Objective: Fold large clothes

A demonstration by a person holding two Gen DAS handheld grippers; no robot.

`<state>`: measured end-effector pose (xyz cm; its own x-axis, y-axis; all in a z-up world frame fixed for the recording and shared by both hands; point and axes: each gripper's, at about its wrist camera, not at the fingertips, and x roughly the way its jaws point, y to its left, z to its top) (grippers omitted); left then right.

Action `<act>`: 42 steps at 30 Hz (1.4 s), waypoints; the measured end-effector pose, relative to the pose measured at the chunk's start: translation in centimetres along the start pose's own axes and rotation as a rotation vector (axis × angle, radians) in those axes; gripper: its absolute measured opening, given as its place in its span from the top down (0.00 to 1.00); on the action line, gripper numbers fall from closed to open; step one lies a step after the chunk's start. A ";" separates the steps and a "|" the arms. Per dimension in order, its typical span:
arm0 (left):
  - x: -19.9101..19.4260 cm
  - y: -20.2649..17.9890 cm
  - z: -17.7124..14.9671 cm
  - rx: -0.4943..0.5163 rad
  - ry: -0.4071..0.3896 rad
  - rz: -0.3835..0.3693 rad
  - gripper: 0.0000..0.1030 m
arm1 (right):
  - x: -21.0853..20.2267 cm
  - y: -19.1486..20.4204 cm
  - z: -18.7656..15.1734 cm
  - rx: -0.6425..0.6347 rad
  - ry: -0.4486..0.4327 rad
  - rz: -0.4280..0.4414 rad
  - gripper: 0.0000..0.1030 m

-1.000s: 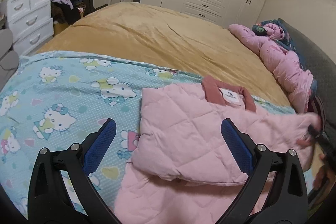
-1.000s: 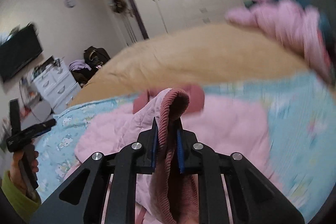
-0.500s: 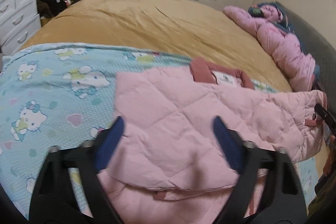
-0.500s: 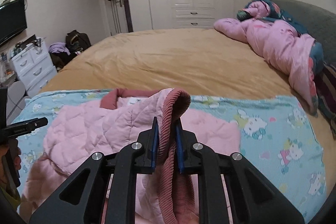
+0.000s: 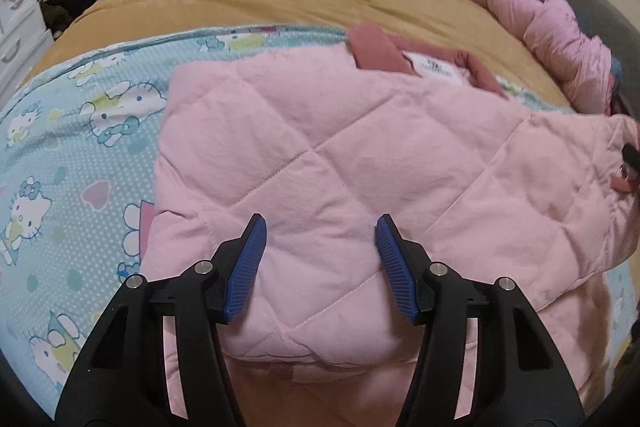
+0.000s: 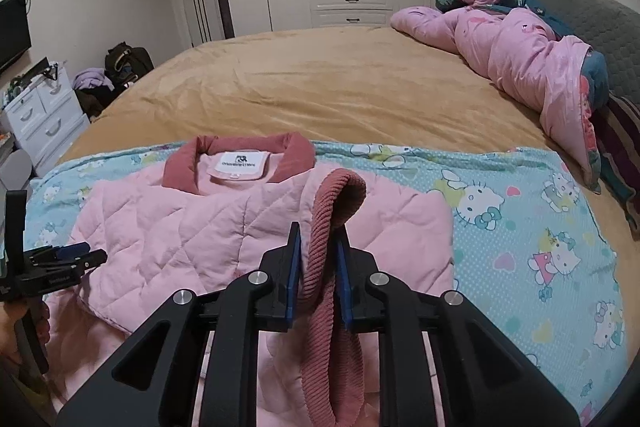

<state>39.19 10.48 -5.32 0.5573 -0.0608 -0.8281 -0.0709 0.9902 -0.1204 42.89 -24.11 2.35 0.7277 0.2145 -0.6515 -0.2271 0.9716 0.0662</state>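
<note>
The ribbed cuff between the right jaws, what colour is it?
Dusty rose, darker than the pale pink quilted jacket. The cuff shows best in the right wrist view.

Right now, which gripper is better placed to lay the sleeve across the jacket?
Right. The right gripper is shut on the ribbed cuff above the pink jacket. The left gripper, jaws closing, holds nothing yet.

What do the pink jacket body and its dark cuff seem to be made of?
Jacket body: probably padded woven cloth, matte; diamond stitch lines puff it. Cuff: likely rib-knit, matte; fine parallel ridges show where it hangs between the right claw's pads.
</note>
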 end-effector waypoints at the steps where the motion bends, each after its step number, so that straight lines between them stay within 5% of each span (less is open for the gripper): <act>1: 0.2 -0.1 0.0 0.003 0.003 0.004 0.52 | 0.1 0.1 -0.1 -0.002 0.005 -0.003 0.83; 6: 0.9 0.2 -0.3 0.001 0.016 0.000 0.52 | 0.3 0.2 -0.1 -0.002 0.034 -0.025 0.76; 10: 1.2 0.3 -0.3 0.002 0.016 -0.003 0.52 | 0.0 0.3 0.0 -0.001 0.039 -0.062 0.54; 15: 1.4 0.3 -0.4 -0.002 0.016 -0.009 0.52 | -1.4 1.7 0.8 0.009 -0.003 -0.045 0.46; 24: 1.5 0.3 -0.4 0.003 0.012 -0.012 0.52 | 3.4 9.0 0.4 -0.133 0.131 0.074 0.41; 32: 1.5 0.3 -0.5 0.009 0.008 -0.013 0.52 | 8.3 8.8 -1.8 -0.057 0.282 0.063 0.40; 42: 1.9 0.3 -0.6 0.012 0.004 -0.014 0.52 | 10.5 9.0 -4.0 -0.051 0.280 0.026 0.39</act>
<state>39.72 10.60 -7.32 0.5551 -0.0752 -0.8284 -0.0532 0.9907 -0.1256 45.90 -13.53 -6.90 0.5160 0.1962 -0.8338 -0.2806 0.9584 0.0519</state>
